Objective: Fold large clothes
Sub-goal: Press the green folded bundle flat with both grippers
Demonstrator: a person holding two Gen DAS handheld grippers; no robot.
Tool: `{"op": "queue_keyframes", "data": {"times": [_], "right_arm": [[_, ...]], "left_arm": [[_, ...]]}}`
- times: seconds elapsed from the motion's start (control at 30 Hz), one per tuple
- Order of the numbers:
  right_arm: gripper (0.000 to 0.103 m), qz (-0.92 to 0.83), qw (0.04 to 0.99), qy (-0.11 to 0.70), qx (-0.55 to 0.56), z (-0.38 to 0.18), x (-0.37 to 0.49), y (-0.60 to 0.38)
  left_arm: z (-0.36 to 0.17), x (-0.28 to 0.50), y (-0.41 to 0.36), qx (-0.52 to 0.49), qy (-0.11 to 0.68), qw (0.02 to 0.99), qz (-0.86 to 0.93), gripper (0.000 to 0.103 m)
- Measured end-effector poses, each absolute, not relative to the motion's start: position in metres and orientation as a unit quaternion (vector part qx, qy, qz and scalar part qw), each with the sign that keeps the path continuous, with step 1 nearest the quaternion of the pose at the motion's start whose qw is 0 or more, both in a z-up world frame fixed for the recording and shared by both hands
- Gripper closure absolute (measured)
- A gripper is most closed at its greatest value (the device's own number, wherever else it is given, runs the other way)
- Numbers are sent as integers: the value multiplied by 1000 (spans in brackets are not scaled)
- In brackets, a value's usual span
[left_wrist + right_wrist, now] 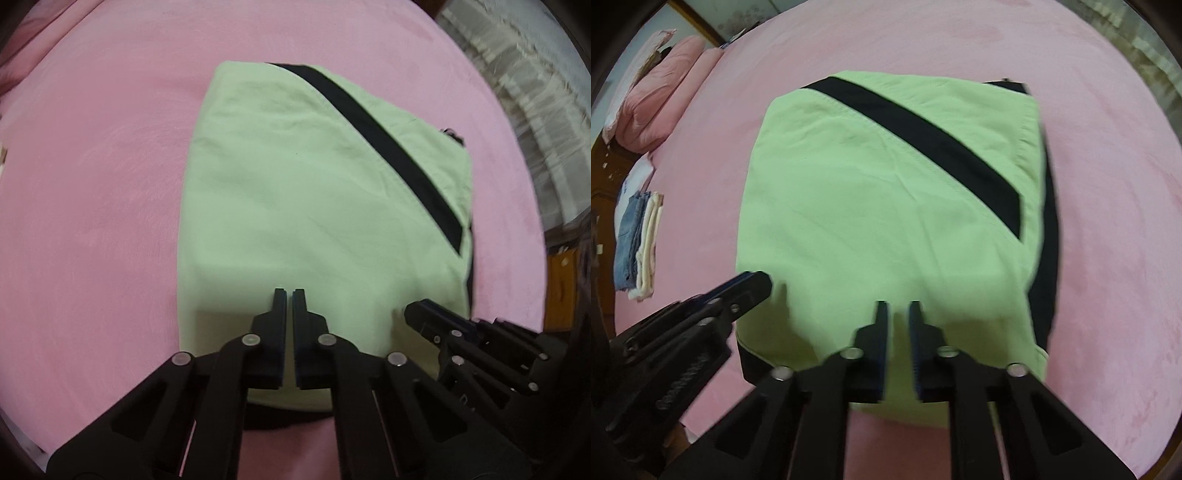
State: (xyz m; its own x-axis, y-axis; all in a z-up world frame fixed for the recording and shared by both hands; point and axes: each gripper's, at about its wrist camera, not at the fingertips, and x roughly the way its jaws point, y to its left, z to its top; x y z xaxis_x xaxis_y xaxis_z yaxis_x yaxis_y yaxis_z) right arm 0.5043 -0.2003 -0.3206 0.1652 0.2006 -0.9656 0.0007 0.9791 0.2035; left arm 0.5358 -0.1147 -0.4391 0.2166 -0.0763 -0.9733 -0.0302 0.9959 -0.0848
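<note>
The green garment [303, 192] with its black diagonal stripe [380, 136] lies folded into a rough square mid-frame on the pink bedspread [92, 184] — soft, light cloth, likely to slump unless taken at a near corner or folded edge. The left gripper [289, 295] is nearly closed, holding nothing; the right gripper [898, 306] is slightly parted, empty. No containers show — only a stack of folded clothes [637, 240] at left.

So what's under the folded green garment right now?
The green garment lies on the pink bedspread. Black fabric peeks out along its right and near edges; anything else beneath is covered.
</note>
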Motion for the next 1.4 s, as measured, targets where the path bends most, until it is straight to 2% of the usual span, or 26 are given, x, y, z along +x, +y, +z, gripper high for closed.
{"op": "queue_keyframes", "data": {"times": [0.17, 0.37, 0.5, 0.7, 1.07, 1.4], "right_arm": [[101, 91, 754, 643, 94, -343, 527, -197], [102, 59, 763, 641, 62, -369, 548, -221], [103, -8, 774, 631, 54, -362, 559, -253], [103, -34, 781, 624, 18, -351, 565, -250], [103, 86, 792, 603, 48, -353, 582, -221], [103, 30, 807, 578, 117, -363, 598, -310]], "left_arm": [[-460, 559, -108, -65, 625, 778, -12, 103], [-467, 585, -97, -53, 593, 803, -8, 103], [-463, 601, -93, -45, 579, 814, 8, 103], [-457, 609, -104, -7, 581, 814, 17, 103], [-461, 614, -133, 55, 576, 815, 18, 102], [-464, 626, -116, 36, 566, 824, -1, 103]]}}
